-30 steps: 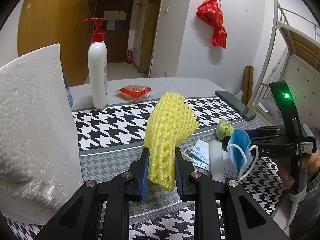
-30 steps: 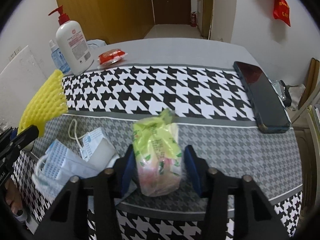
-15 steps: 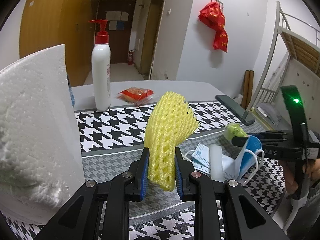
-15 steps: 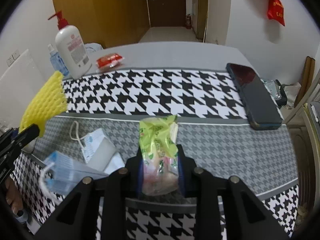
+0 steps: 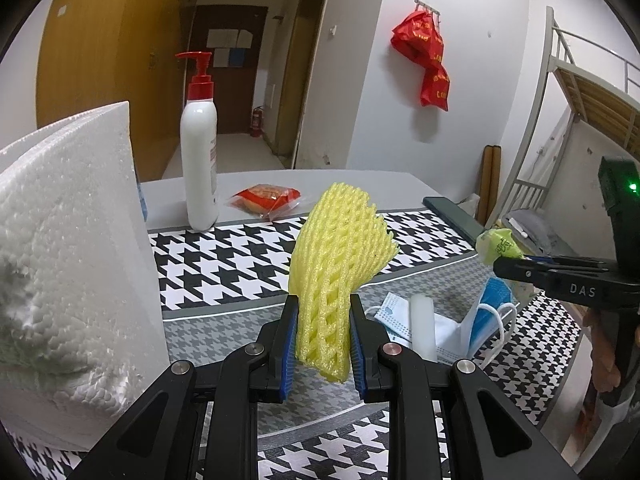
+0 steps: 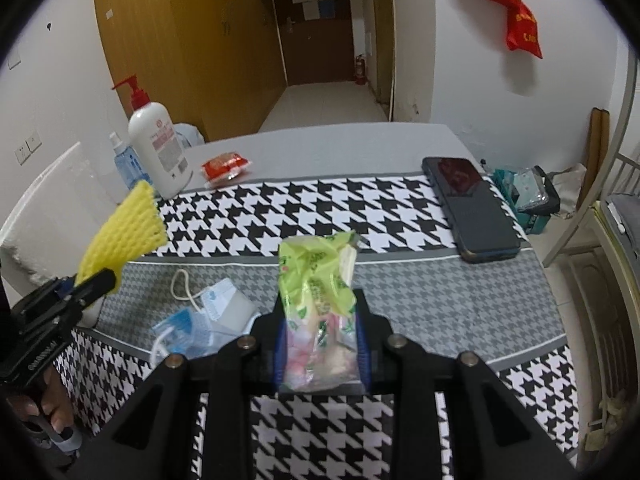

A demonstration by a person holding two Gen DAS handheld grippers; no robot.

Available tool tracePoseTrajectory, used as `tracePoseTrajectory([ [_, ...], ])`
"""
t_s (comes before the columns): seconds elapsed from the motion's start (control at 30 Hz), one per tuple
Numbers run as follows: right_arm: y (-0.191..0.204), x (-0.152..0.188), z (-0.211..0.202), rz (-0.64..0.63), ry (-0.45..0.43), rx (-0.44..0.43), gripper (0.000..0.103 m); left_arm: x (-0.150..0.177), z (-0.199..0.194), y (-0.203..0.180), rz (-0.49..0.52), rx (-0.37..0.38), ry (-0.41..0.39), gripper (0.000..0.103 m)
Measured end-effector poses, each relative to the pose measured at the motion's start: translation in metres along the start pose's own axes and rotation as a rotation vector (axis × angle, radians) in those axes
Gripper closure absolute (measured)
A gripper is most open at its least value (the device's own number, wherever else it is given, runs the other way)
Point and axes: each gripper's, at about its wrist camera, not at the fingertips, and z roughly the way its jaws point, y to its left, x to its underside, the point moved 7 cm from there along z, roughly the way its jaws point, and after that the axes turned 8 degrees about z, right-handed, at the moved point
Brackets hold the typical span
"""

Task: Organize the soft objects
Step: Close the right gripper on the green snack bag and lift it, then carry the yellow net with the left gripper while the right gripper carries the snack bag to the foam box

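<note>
My left gripper [image 5: 323, 340] is shut on a yellow foam net sleeve [image 5: 340, 264], which stands up between its blue pads above the houndstooth cloth [image 5: 240, 256]. My right gripper [image 6: 320, 332] is shut on a green snack packet [image 6: 316, 280] and holds it off the table; from the left wrist view that packet [image 5: 498, 245] sticks out of the black fingers at the right. Blue face masks [image 6: 200, 316] and a white foam roll [image 5: 422, 328] lie on the grey strip of cloth between the two grippers. The yellow sleeve [image 6: 120, 236] also shows at the left of the right wrist view.
A large white foam block [image 5: 68, 272] stands close on the left. A pump bottle [image 6: 158, 152], a blue spray bottle [image 6: 126, 166] and a red snack packet [image 6: 226, 166] sit at the table's back. A dark phone [image 6: 468, 208] lies at the right edge.
The right gripper closed on the green packet and lifted it off the cloth. The left gripper kept still with the yellow sleeve.
</note>
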Motion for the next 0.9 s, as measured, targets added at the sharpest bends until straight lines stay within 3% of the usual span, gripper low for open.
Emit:
tracePoseTrajectory([
  [0.33, 0.004, 0.004, -0.023, 0.038, -0.051, -0.012, 0.070, 0.000, -0.002, -0.003, 0.002, 0.030, 0.002, 0.079],
  [0.9, 0.029, 0.006, -0.073, -0.003, -0.169, -0.032, 0.070, -0.026, -0.038, -0.006, 0.026, 0.019, -0.110, 0.079],
])
